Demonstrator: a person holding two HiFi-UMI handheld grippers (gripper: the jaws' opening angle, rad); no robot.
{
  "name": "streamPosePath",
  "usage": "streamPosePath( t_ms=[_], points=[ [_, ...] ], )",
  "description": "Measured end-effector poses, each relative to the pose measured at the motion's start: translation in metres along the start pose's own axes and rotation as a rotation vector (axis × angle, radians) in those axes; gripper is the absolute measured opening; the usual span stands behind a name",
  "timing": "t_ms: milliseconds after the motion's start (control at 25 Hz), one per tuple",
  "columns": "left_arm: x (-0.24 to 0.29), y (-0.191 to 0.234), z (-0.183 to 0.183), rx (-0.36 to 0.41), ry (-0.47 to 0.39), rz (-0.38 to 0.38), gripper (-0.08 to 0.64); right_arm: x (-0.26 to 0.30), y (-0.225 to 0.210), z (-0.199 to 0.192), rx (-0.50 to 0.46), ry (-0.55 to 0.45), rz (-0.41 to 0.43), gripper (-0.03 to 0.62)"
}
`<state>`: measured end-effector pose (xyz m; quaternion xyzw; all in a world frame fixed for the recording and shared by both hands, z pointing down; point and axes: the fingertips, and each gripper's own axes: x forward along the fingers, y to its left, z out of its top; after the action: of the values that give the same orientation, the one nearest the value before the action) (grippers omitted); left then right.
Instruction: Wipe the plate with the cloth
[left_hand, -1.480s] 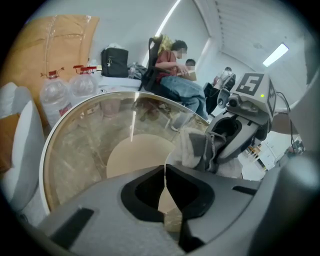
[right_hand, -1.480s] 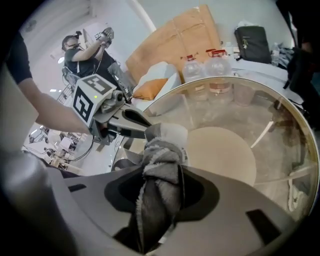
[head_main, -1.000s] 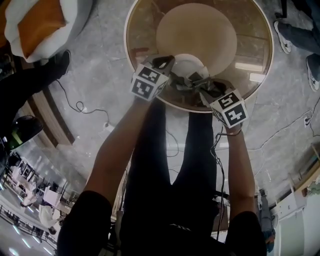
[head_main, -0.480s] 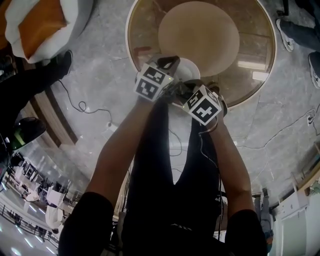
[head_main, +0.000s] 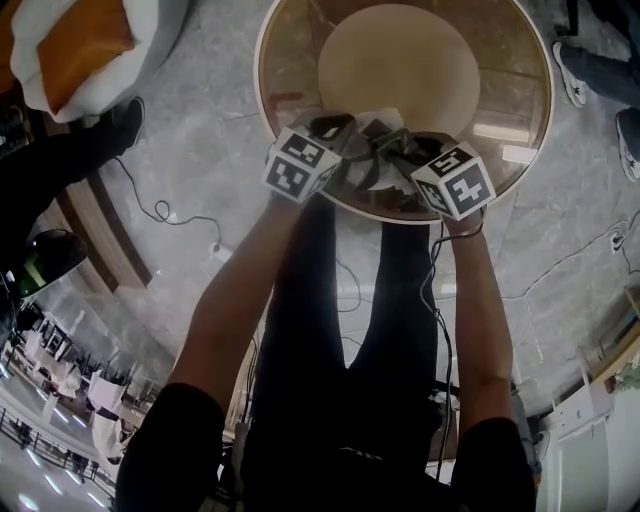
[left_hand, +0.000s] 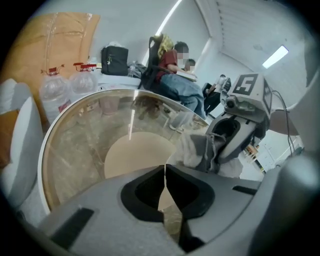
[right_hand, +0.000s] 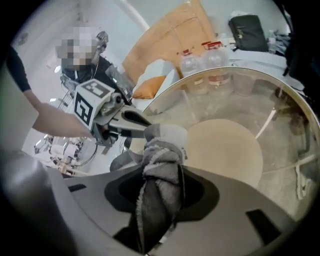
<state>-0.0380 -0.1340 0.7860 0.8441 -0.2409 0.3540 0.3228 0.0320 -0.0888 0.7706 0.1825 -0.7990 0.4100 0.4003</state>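
Note:
In the head view the small white plate (head_main: 388, 120) is held up over the near edge of the round glass table (head_main: 290, 60), mostly covered by the grey cloth (head_main: 375, 165). My left gripper (head_main: 335, 128) is shut on the plate's rim. In the left gripper view (left_hand: 165, 172) the plate (left_hand: 182, 150) shows edge-on just right of the closed jaws. My right gripper (right_hand: 160, 185) is shut on the bunched cloth (right_hand: 160, 165) and presses it against the plate (right_hand: 172, 134). The right gripper (left_hand: 220, 145) faces the left one across the plate.
Under the glass sits a tan round base (head_main: 398, 65). Water bottles (right_hand: 205, 65) and a black bag (left_hand: 114, 60) stand beyond the table. People sit at the far side (left_hand: 175, 75). A white chair with an orange cushion (head_main: 70, 45) is at left, and cables (head_main: 170, 215) lie on the floor.
The right gripper swung left across the plate with the cloth, then back to the right. The plate showed bare a second ago and now lies mostly under the cloth.

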Motion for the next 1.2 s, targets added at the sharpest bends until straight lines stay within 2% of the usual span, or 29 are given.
streamPosePath(
  t_ms=[120, 360, 560, 920, 1040, 1200],
  points=[
    [-0.001, 0.002, -0.003, -0.017, -0.01, 0.0, 0.012, -0.012, -0.014, 0.001, 0.053, -0.042, -0.022, 0.15],
    [-0.002, 0.0, 0.001, -0.003, -0.007, 0.005, 0.012, -0.026, 0.001, -0.021, 0.029, -0.018, -0.049, 0.149],
    [0.004, -0.004, 0.003, -0.003, -0.002, 0.004, 0.012, -0.021, 0.025, -0.036, 0.029, 0.0, -0.012, 0.149],
    [0.01, -0.011, 0.005, 0.012, -0.003, -0.015, 0.011, 0.016, 0.079, -0.037, -0.026, 0.05, 0.099, 0.149],
    [0.007, -0.013, 0.006, 0.024, 0.004, -0.022, 0.011, 0.023, 0.075, -0.04, -0.034, 0.075, 0.094, 0.149],
    [0.003, -0.006, 0.005, 0.024, 0.0, -0.018, 0.011, 0.013, 0.042, -0.037, -0.005, 0.058, 0.034, 0.149]
  ],
)
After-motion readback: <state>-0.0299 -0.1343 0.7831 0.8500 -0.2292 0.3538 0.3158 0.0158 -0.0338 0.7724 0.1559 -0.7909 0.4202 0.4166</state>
